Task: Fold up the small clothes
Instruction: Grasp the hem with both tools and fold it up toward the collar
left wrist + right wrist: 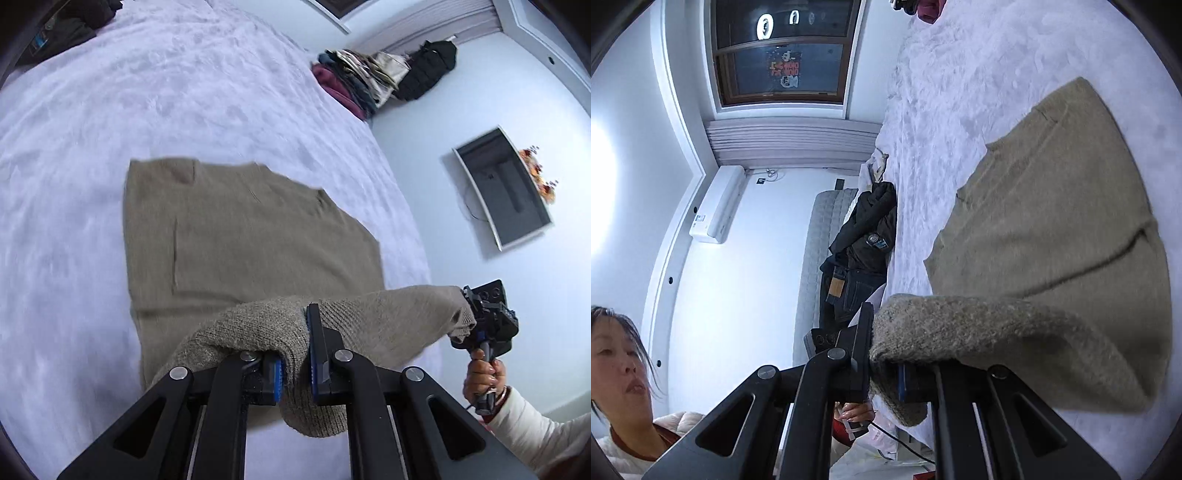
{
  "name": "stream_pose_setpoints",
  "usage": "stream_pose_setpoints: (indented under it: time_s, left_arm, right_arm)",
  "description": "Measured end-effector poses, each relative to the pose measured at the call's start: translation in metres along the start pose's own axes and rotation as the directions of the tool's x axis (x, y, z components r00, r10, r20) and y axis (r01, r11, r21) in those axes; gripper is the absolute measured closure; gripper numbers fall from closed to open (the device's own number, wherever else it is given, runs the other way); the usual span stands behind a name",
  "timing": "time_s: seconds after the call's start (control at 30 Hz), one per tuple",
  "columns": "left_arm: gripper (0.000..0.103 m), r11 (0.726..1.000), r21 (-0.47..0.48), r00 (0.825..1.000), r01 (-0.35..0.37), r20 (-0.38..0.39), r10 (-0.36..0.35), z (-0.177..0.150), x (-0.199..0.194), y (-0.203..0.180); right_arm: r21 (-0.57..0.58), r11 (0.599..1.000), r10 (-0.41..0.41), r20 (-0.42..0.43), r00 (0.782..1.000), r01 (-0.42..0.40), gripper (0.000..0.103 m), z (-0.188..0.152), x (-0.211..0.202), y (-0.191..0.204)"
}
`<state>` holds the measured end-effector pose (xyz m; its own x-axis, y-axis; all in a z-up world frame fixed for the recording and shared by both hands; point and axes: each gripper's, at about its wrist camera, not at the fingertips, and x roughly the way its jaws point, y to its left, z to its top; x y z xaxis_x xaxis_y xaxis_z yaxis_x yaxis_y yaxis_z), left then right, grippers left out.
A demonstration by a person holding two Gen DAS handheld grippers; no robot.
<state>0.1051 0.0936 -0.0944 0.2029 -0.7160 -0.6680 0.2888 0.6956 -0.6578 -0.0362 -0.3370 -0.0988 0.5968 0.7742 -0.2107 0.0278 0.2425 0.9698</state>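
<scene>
The beige knit sweater point(236, 240) lies mostly flat on the white bed point(74, 184), its body spread smooth with a fold crease down one side. Its near hem is lifted off the bed. The left gripper point(295, 354) fingers clamp one hem corner; the right gripper point(882, 354) fingers clamp the other. The raised edge shows coarse, fuzzy ribbing.

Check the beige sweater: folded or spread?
Mid-fold. The beige sweater mostly lies flat on the bed, while the left gripper and right gripper hold its near hem lifted.
</scene>
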Motion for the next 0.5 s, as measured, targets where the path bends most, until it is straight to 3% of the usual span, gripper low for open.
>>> stream_pose_setpoints:
  time_s: [0.1,0.27,0.33,0.4,0.5]
  left_arm:
    - [0.092,0.999,-0.015,0.999,-0.044,0.016,0.044,0.031,0.026,0.014]
    - [0.092,0.983,-0.042,0.984,-0.177,-0.012,0.177,0.059,0.084,0.047]
    - [0.089,0.972,-0.049,0.971,-0.231,-0.076,0.227,0.061,0.111,0.059]
    - [0.089,0.969,-0.054,0.968,-0.240,-0.089,0.234,0.060,0.118,0.064]
    - [0.089,0.969,-0.056,0.968,-0.240,-0.086,0.234,0.059,0.106,0.058]
  right_arm:
    - [0.012,0.999,-0.038,-0.031,0.999,0.039,0.092,0.048,0.019,-0.017]
    - [0.081,0.986,-0.143,-0.072,0.987,0.149,0.092,0.105,0.050,-0.070]
    - [0.113,0.970,-0.209,-0.083,0.974,0.217,0.092,0.118,0.061,-0.098]
    - [0.146,0.949,-0.267,-0.092,0.959,0.278,0.092,0.125,0.069,-0.119]
    - [0.180,0.949,-0.251,-0.075,0.965,0.260,0.091,0.125,0.068,-0.129]
